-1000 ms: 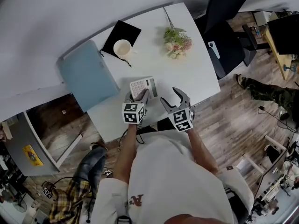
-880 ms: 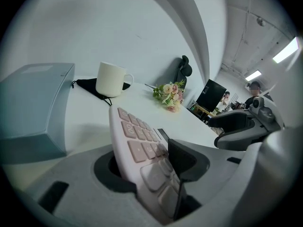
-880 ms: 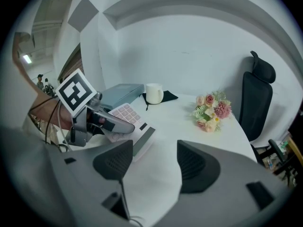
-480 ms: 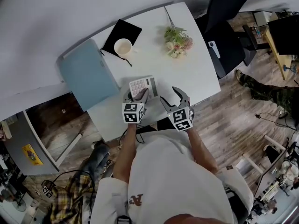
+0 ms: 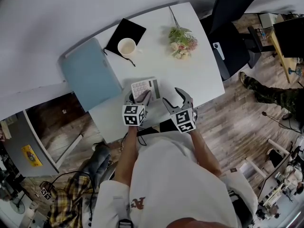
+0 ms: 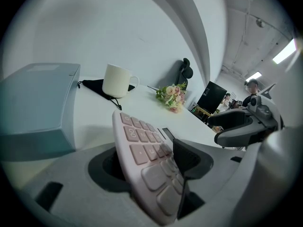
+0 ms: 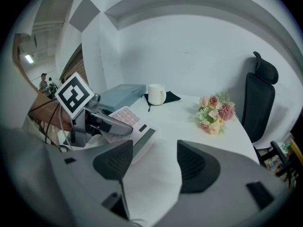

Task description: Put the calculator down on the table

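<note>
The calculator (image 5: 145,88) lies on the bench (image 5: 190,70) on the person's side of the mug (image 5: 126,47). Its display end points toward the right hand-held gripper (image 5: 172,97) and its key side is tipped up. It has not shifted since a second ago. The left hand-held gripper (image 5: 138,98) has just been opening its jaws, which loosely straddle the calculator's near edge. The right one, farther from the mug, gapes empty.

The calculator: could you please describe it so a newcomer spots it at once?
On the white table, find the edge nearest the person. The calculator sits between the jaws of the left gripper, which have just been opening. Unlike the mug, flowers and blue box, it has pink keys.
</note>
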The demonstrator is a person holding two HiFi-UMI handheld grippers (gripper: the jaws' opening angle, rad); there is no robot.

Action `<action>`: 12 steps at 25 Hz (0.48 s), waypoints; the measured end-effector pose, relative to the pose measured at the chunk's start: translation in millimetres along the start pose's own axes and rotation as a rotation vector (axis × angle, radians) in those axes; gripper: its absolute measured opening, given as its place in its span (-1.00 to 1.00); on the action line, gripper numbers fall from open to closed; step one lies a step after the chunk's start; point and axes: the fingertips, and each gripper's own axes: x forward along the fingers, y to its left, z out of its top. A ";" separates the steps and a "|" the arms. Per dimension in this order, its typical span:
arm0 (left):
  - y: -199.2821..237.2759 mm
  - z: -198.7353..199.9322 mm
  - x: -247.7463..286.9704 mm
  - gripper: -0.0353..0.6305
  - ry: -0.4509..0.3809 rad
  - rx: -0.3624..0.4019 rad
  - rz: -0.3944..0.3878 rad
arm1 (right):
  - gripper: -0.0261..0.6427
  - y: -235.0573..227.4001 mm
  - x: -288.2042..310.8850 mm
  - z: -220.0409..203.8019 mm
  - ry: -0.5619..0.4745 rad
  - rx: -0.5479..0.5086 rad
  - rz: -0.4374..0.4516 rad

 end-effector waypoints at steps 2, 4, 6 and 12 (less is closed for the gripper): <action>0.8 1.4 -2.4 -0.01 -0.011 -0.008 -0.002 | -0.04 0.4 0.1 -0.2 0.001 -0.003 0.003; 2.9 3.1 -5.1 0.00 -0.023 -0.024 0.001 | -0.04 0.4 0.1 -0.7 0.001 -0.005 0.005; 6.6 2.8 -7.6 0.01 -0.025 -0.034 0.011 | -0.04 0.9 0.6 -1.1 0.002 -0.007 0.007; 15.0 -4.1 -12.9 0.01 -0.017 -0.044 0.037 | -0.04 3.9 1.7 0.5 -0.001 -0.018 0.010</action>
